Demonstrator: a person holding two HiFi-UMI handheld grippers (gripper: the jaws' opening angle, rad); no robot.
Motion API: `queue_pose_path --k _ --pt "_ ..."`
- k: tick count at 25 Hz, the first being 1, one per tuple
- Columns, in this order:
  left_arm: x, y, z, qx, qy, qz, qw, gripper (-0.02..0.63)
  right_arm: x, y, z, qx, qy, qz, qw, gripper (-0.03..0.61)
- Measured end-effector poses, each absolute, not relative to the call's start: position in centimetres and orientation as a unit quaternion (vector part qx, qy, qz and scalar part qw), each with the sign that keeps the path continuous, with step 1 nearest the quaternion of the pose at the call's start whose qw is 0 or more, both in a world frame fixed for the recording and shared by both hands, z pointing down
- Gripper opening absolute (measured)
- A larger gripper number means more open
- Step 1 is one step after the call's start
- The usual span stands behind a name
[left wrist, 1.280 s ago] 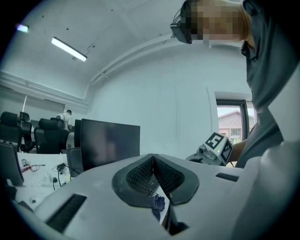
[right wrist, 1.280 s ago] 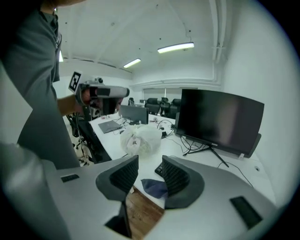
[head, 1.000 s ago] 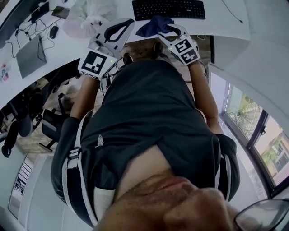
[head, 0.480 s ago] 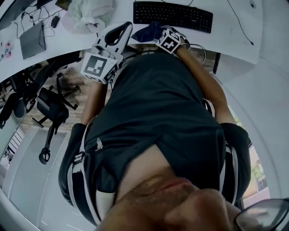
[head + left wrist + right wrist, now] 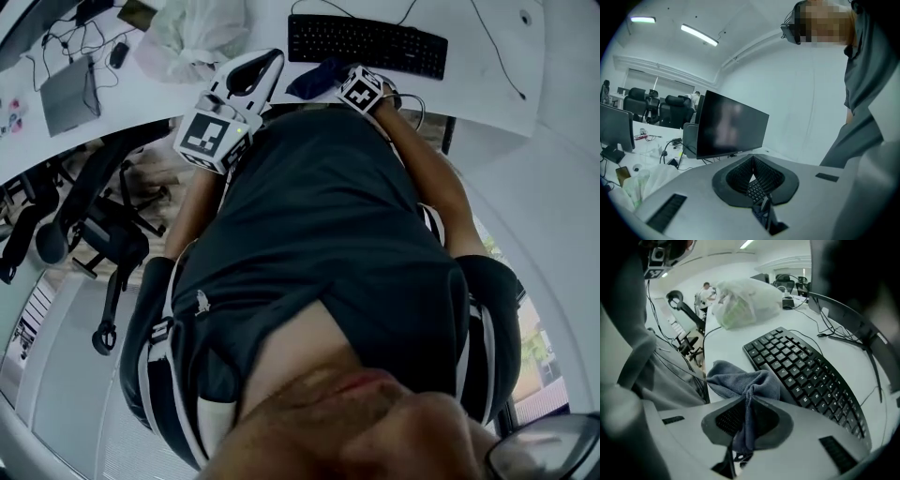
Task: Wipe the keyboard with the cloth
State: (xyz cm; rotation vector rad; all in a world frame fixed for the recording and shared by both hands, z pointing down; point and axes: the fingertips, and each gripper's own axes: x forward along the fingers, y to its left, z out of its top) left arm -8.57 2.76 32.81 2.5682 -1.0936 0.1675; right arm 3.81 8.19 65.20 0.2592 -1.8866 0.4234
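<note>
Plainly the white desk (image 5: 487, 94) leaves little spare room at its near edge, and the cloth sits right there. A careless pull could drag its loose folds off the rim.

The black keyboard (image 5: 801, 376) looks light and is not held down. A hard sideways sweep would likely shove it along the desk rather than clean it. The left gripper (image 5: 752, 158) is clenched on nothing and hangs in the air facing a monitor (image 5: 731, 124), so it is not steadying the keyboard.

The cloth (image 5: 740, 380) is caught by one raised fold only. The right gripper (image 5: 747, 397) has just been closing, and its jaws now clamp that ridge, which runs down between them. So narrow a bite might slip out under pressure, or the bunched wad might snag on the keys.

The keyboard is full-size and lies flat with its keys up and no dirt that I can see. The cloth is dark blue-grey, soft and crumpled in a heap. It lies on the desk just beside the keyboard's near side, at the left end in the head view. Whether the two touch I cannot tell.
</note>
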Motion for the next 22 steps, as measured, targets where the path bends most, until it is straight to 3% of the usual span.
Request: queue_pose_path --k 5,8,15,17,22 --pt "-9.7 1.4 33.8 0.914 -0.359 0.069 0.177 0.006 4.7 5.8 58.5 0.206 -0.833 0.201 0.472 0.041" --pt "-9.1 0.8 34.7 0.912 -0.359 0.092 0.176 0.005 10.7 2.4 56.3 0.298 -0.821 0.208 0.439 0.043" --pt "-5.2 0.2 35.2 0.884 -0.415 0.08 0.199 0.005 32.6 -7.3 59.7 0.442 -0.711 0.199 0.51 0.043" --pt "-3.5 0.6 35.1 0.882 -0.418 0.079 0.203 0.006 33.1 -7.9 61.8 0.424 -0.709 0.204 0.525 0.043" --pt "-0.6 0.3 35.5 0.877 -0.426 0.091 0.203 0.005 27.6 -8.2 62.1 0.329 -0.762 0.091 0.55 0.043"
